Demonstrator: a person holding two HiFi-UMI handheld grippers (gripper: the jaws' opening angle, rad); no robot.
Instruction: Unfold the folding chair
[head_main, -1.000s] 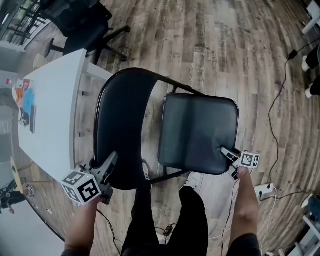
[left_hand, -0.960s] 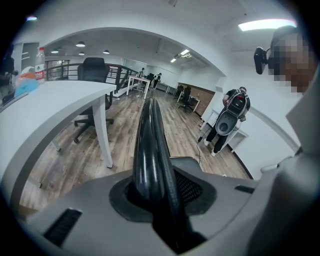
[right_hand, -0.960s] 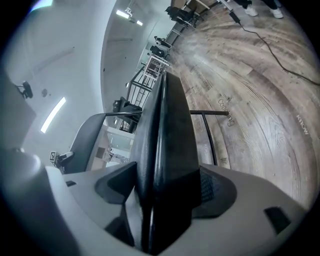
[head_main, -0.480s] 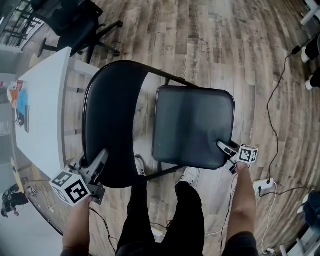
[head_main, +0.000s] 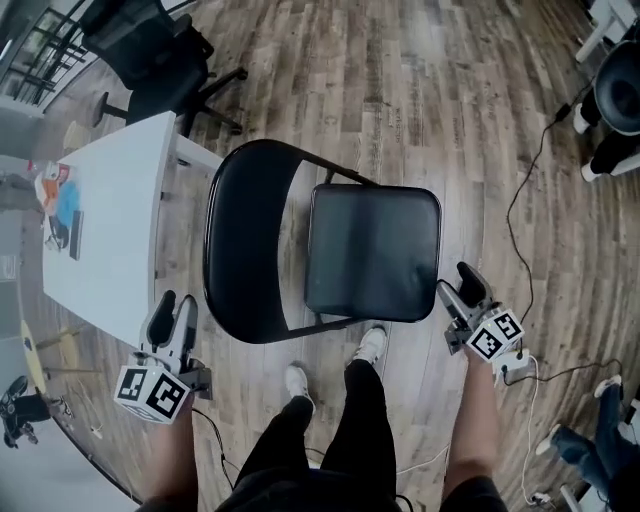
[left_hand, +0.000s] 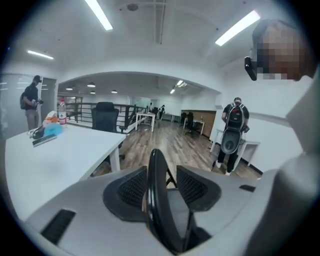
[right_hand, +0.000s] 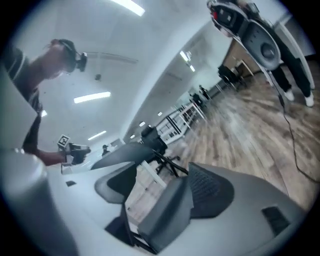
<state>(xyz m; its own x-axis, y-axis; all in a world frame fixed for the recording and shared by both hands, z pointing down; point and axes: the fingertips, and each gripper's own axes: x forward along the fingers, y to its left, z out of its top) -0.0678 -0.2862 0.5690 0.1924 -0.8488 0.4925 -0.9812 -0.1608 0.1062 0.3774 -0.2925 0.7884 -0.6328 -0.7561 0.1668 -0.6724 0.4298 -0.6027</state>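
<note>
Wood floor (head_main: 420, 90): chair (head_main: 370, 250) stands unfolded; left gripper (head_main: 176, 302) and right gripper (head_main: 453, 280) clear of it, jaws opening, empty.

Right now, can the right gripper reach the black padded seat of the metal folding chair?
Probably yes: the right gripper hangs just beside the black padded seat at its corner, jaws opening with nothing gripped, and nothing stands between them.

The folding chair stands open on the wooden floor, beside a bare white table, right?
The white table is not bare: the head view shows small things lying at one end. The folding chair does stand open on the wooden floor beside it.
</note>
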